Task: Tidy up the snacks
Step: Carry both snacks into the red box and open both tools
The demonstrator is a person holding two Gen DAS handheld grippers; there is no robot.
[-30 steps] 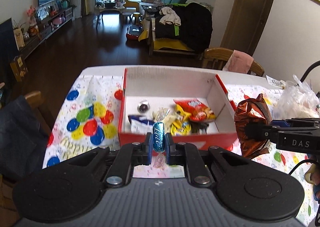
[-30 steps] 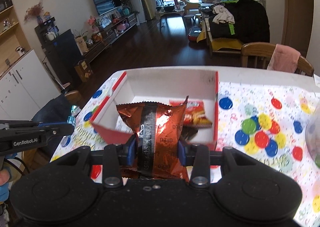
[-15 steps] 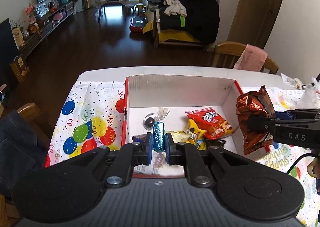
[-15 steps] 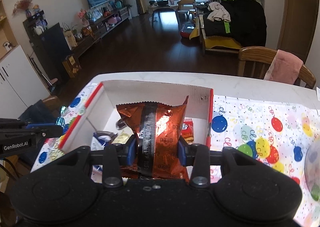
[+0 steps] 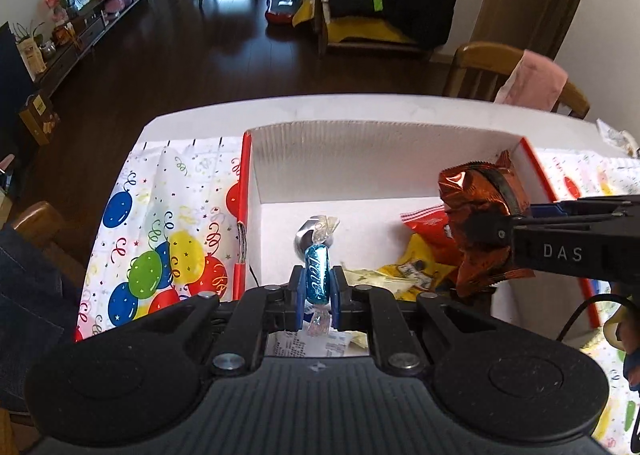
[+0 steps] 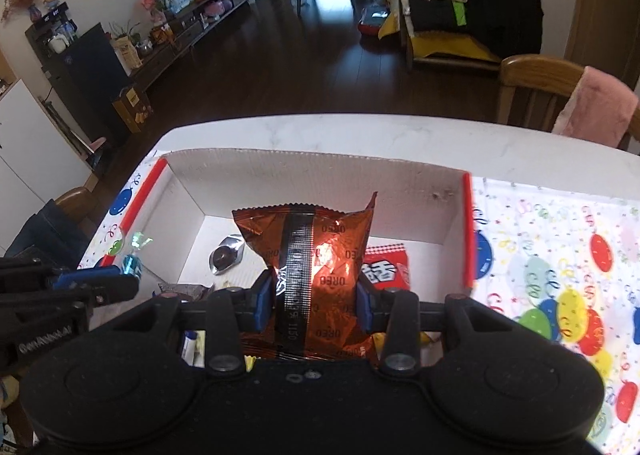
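Note:
My left gripper (image 5: 316,287) is shut on a blue wrapped candy (image 5: 317,279) and holds it over the near left part of the red-edged white box (image 5: 360,159). My right gripper (image 6: 316,299) is shut on an orange Oreo packet (image 6: 320,251) over the box's right part. The packet also shows in the left wrist view (image 5: 476,223). The candy also shows in the right wrist view (image 6: 134,261). The box (image 6: 312,179) holds a silver-wrapped sweet (image 6: 226,255), a red packet (image 6: 386,267) and yellow packets (image 5: 404,271).
The box stands on a balloon-print cloth (image 5: 168,223) over a white table (image 6: 360,131). A wooden chair with a pink cloth (image 6: 576,103) stands behind the table at the right. Another chair (image 5: 36,223) is at the left.
Both grippers have moved forward over the box, each with its snack still held. The view now looks down into the box.

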